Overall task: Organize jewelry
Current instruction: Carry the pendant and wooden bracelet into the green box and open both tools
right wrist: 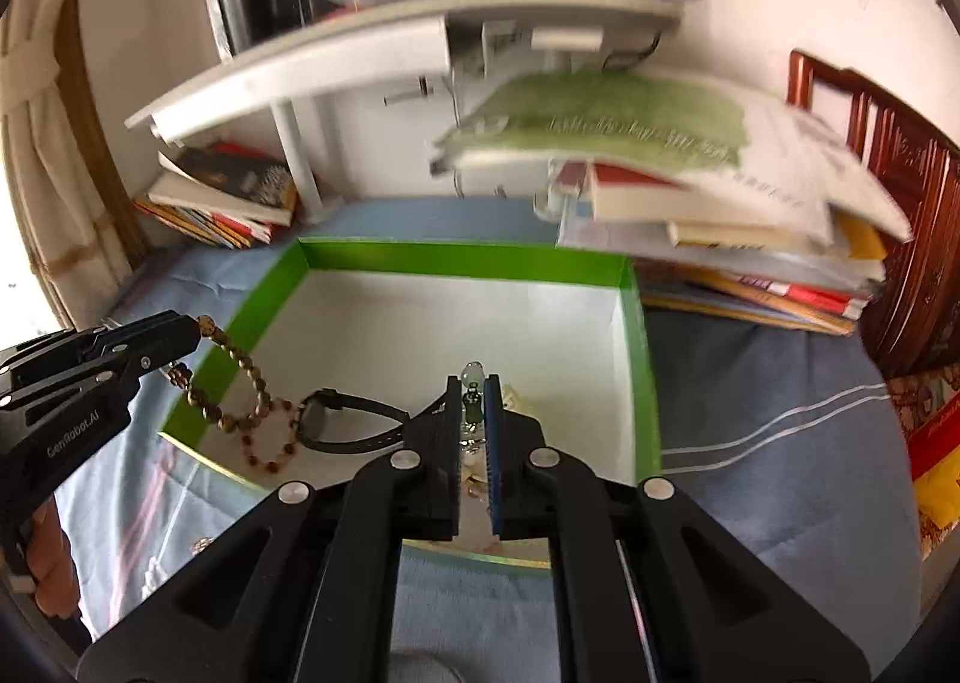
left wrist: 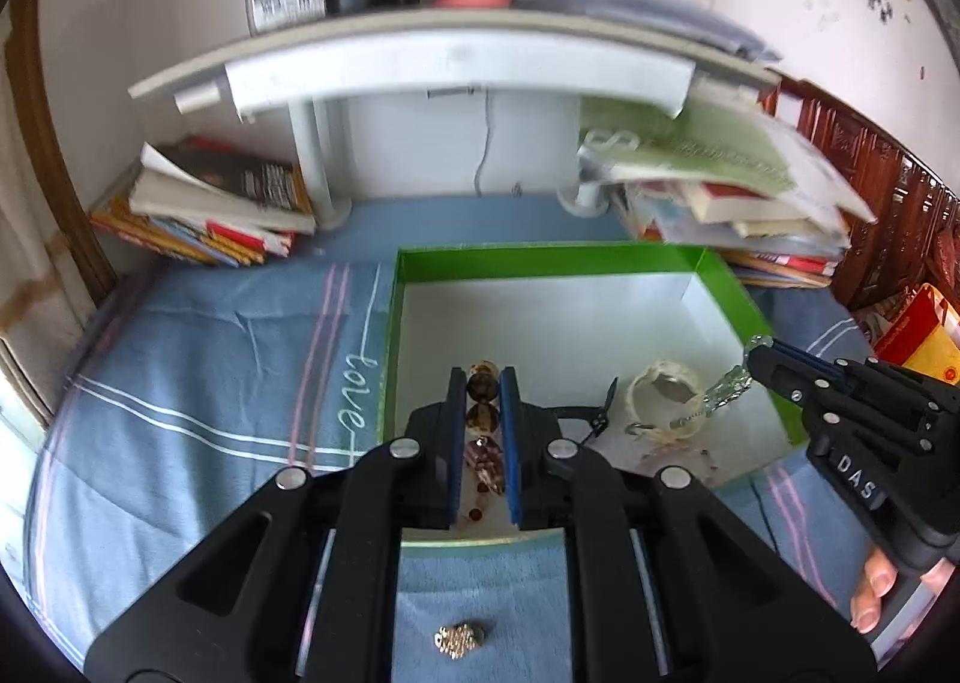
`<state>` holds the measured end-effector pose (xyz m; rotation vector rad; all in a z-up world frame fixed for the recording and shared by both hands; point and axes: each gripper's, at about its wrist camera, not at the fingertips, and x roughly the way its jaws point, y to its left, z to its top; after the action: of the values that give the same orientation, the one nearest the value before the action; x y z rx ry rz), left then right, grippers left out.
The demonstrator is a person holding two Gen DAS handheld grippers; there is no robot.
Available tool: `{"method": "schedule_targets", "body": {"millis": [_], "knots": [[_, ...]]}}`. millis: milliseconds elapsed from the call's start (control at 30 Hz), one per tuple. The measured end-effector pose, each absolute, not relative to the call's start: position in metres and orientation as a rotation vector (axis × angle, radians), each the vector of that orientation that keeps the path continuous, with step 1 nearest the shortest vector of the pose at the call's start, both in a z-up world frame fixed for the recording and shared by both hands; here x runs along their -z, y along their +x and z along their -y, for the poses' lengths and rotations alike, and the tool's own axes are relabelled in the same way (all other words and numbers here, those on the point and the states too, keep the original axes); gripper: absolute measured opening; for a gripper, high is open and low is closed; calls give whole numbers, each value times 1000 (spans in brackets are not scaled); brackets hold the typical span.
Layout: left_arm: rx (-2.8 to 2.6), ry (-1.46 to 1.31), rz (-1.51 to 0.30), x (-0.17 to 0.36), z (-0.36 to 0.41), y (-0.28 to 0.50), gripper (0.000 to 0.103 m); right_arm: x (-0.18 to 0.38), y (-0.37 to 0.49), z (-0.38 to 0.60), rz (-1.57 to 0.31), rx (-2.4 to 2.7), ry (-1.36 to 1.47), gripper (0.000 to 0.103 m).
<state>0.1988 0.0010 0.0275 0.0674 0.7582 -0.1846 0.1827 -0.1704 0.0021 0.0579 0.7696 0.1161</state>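
An open green box (left wrist: 540, 257) with a white inside lies on the blue cloth. My left gripper (left wrist: 483, 374) is shut on a brown bead bracelet (left wrist: 483, 419), held above the box's near left part. From the right wrist view, those brown beads (right wrist: 240, 383) hang in a loop from the left gripper (right wrist: 192, 332) over the box's left wall (right wrist: 240, 323). My right gripper (right wrist: 473, 383) is shut on a pale green crystal bracelet (right wrist: 473, 370), which dangles over the box (left wrist: 726, 389) below the right gripper (left wrist: 757, 350). Inside the box lie a black watch (right wrist: 336, 419) and a cream bangle (left wrist: 663, 395).
A small gold brooch (left wrist: 459, 638) lies on the cloth (left wrist: 210, 383) in front of the box. Stacks of books stand at the back left (left wrist: 210, 209) and back right (left wrist: 738, 203) under a white shelf (left wrist: 456, 65). A red and yellow packet (left wrist: 918, 335) sits at the right edge.
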Motion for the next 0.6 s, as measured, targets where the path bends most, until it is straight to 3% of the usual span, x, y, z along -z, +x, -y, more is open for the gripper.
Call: {"method": "schedule_targets", "body": {"millis": [133,200,267,300,333,467,600], "knots": [[178,75,-783,-14,2,206,12,8,186,164,-795,-122,55,8],[179,72,-790,-12,2,207,12,7,183,163,-786,-123,54,17],[177,65,-785,-13,0,206,14,2,177,164,-762,-119,52,40],[176,65,-776,-16,-1,203,21,-1,172,165,-751,-117,50,43],[174,66,-769,-18,-3,201,29,-5,167,166,-744,-121,49,43],[127,98,-748,-26,-13,173,31,-13,127,174,-721,-171,55,43],[66,108,-740,-17,-31,130,48,9,87,187,-767,-160,42,43]]}}
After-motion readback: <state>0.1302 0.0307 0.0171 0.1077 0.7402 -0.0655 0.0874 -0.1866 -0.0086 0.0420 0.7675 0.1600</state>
